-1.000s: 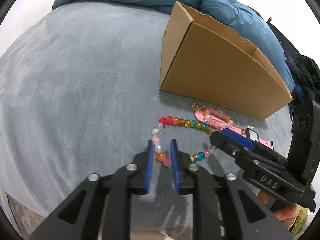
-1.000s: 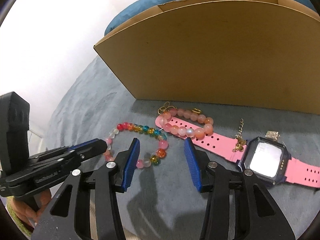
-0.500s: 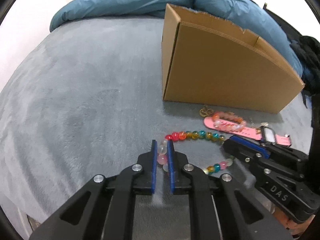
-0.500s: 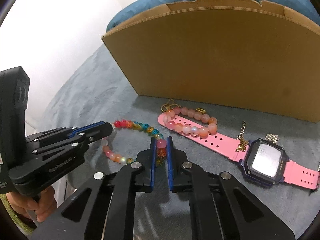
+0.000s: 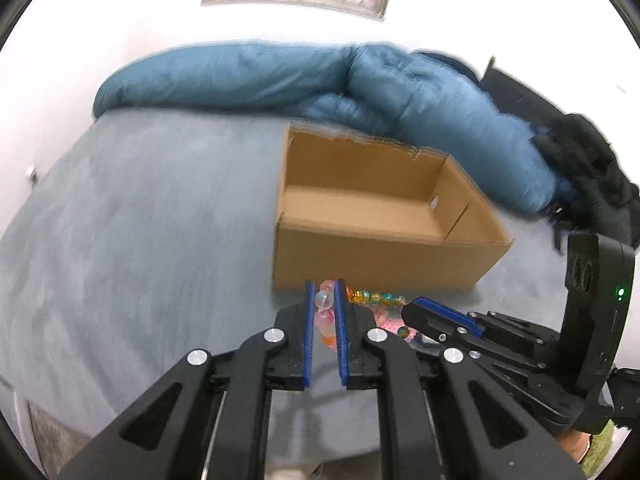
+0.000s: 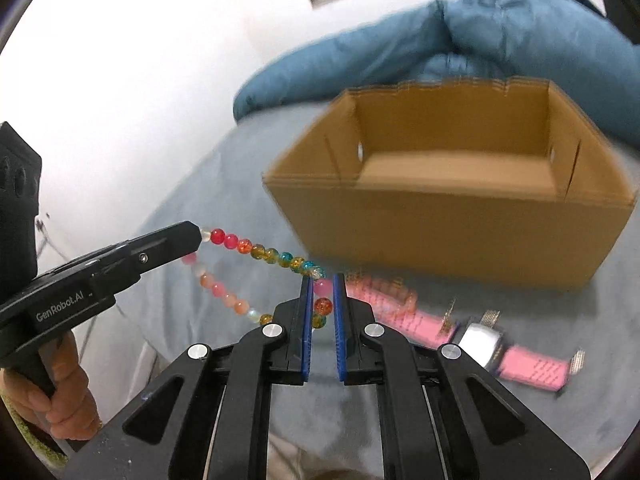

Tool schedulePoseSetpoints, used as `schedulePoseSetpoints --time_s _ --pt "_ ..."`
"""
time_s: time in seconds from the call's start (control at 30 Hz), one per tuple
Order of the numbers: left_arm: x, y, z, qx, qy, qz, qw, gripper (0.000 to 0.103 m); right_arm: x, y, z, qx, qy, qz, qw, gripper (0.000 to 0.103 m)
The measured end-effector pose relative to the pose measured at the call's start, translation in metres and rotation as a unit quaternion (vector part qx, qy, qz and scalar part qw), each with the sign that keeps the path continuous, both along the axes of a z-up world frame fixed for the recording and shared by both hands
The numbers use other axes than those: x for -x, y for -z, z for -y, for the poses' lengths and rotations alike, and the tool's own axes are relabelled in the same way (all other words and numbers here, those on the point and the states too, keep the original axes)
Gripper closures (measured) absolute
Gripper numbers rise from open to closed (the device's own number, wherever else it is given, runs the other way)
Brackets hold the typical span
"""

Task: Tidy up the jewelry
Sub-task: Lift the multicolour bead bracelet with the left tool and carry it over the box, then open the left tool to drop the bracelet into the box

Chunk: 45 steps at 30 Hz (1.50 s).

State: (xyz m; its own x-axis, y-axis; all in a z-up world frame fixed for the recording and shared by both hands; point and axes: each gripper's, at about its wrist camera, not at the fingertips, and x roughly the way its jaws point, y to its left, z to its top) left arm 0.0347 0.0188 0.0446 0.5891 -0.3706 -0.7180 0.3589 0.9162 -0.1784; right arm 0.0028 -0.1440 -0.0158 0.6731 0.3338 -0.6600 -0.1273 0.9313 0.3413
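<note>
Both grippers pinch the bead bracelet (image 6: 256, 254), left gripper (image 5: 323, 304) and right gripper (image 6: 322, 300) stretching it crosswise, cardboard box (image 6: 452, 224) just beyond.

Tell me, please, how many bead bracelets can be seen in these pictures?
2. The multicolored bracelet hangs stretched between the left gripper and the right gripper. The peach bracelet lies blurred on the pink watch strap, before the cardboard box. Others may be hidden.
</note>
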Motion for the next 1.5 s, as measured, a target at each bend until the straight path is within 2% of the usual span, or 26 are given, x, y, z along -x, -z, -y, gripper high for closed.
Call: schedulePoseSetpoints --time_s 0.1,0.2,0.3,0.37,0.5,0.63,0.73,0.87,1.03,1.13,1.3,1.43,1.5 --pt "-0.022 -0.038 0.018 0.016 0.027 0.038 0.9988 0.094 -0.013 -0.037 0.019 -0.006 0.012 0.038 0.999 0.095" --pt "-0.051 -0.056 0.037 0.02 0.035 0.051 0.9979 0.094 -0.037 -0.059 0.04 -0.009 0.027 0.054 0.998 0.095" --pt "-0.096 -0.053 0.058 0.014 0.036 0.026 0.9989 0.094 -0.081 -0.067 0.059 -0.017 0.037 0.038 0.998 0.095" --pt "-0.131 -0.039 0.071 0.009 0.034 -0.009 0.9994 0.094 -0.123 -0.057 0.059 -0.018 0.038 0.007 0.999 0.095" --pt "-0.191 -0.001 0.1 -0.035 0.035 -0.061 0.9969 0.094 -0.195 -0.022 0.07 -0.006 0.043 -0.078 0.996 0.095" --pt "-0.236 0.043 0.111 -0.074 0.021 -0.128 0.9888 0.094 -0.237 0.017 0.072 -0.017 0.036 -0.165 0.985 0.095" --pt "-0.255 0.063 0.115 -0.103 0.01 -0.145 0.984 0.094 -0.26 0.043 0.074 -0.027 0.037 -0.213 0.976 0.095" --pt "-0.261 0.076 0.118 -0.13 0.012 -0.147 0.9805 0.093 -0.276 0.059 0.073 -0.019 0.044 -0.238 0.97 0.095" --pt "-0.256 0.075 0.124 -0.154 0.017 -0.132 0.9791 0.093 -0.283 0.067 0.073 -0.016 0.052 -0.246 0.968 0.09" --pt "-0.253 0.073 0.126 -0.16 0.019 -0.124 0.979 0.09 -0.286 0.069 0.073 -0.008 0.057 -0.244 0.968 0.079" --pt "-0.243 0.055 0.124 -0.162 0.023 -0.09 0.9824 0.082 -0.274 0.05 0.079 0.007 0.064 -0.206 0.976 0.076" --pt "-0.218 0.025 0.119 -0.148 0.033 -0.051 0.9871 0.08 -0.243 0.014 0.084 0.01 0.073 -0.146 0.986 0.071" --pt "-0.2 0.008 0.112 -0.13 0.039 -0.032 0.9902 0.074 -0.221 -0.007 0.085 0.014 0.077 -0.11 0.991 0.069"
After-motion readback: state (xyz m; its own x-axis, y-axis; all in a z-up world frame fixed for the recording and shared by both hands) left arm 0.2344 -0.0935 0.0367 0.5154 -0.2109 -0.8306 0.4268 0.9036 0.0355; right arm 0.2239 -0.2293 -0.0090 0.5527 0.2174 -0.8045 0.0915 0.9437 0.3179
